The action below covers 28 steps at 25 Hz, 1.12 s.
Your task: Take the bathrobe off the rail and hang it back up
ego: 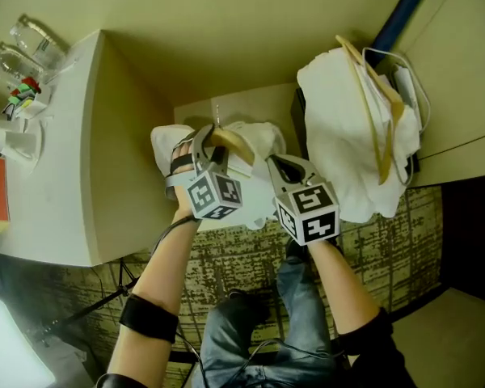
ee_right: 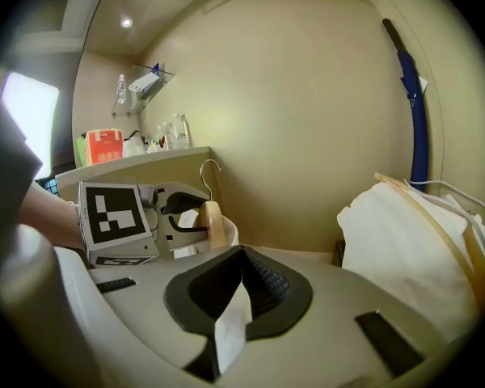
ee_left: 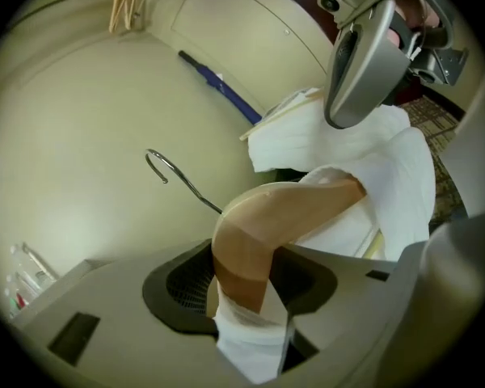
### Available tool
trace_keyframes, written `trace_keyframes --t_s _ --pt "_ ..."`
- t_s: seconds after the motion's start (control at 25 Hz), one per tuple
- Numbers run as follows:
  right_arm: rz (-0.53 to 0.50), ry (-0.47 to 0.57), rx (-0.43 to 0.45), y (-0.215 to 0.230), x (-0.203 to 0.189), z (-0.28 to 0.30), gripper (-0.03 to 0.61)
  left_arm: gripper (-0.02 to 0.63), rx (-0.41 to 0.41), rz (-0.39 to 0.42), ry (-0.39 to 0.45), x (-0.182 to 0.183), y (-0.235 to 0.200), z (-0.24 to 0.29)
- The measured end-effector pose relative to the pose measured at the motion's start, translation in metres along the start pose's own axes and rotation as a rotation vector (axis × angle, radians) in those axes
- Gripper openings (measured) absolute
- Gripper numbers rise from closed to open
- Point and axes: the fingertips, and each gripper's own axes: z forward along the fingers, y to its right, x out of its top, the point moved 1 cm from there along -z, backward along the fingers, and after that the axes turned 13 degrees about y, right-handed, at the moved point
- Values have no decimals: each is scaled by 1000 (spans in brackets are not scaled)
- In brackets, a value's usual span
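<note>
The bathrobe (ee_left: 392,180) is off the rail. It hangs on a wooden hanger (ee_left: 267,221), held low between the two claws just off the right edge of the bench (ego: 65,136).

The left claw (ee_left: 242,289) stands fairly wide, clamped on one hanger shoulder with robe cloth beneath. The right claw (ee_right: 230,318) is pinched fully closed on a thin fold of white cloth.

Risks, as judged:
- The smooth, curved shoulder may pivot in the single grip and tip the hook (ee_left: 192,189) away from upright.
- The cloth may slide off the far shoulder.
- The thin pinched fold may slip out of the right claw.
- The loose hem may snag on the second robe (ego: 352,136) nearby.

The rail is not in view.
</note>
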Motion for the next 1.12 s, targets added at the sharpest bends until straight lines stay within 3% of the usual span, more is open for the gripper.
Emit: trace_keyframes --t_s 0.36,0.48,0.6,0.84,0.96,1.12 --pt "-58 -11 -65 47 -70 45 17 202 -184 6 -30 -67 90 93" --pt "-66 -18 -70 58 -90 53 17 201 -243 30 10 -62 105 124" --pt "-68 -20 -78 68 -106 58 17 204 -311 54 -20 -74 124 150" --pt "-34 -25 -87 84 -127 63 17 227 -305 30 -41 -92 143 168" --pt "-25 -25 -88 89 -128 65 17 260 -301 1 -18 -83 137 167" --pt "-11 -24 -106 96 -118 61 17 318 -328 20 -13 -74 126 153"
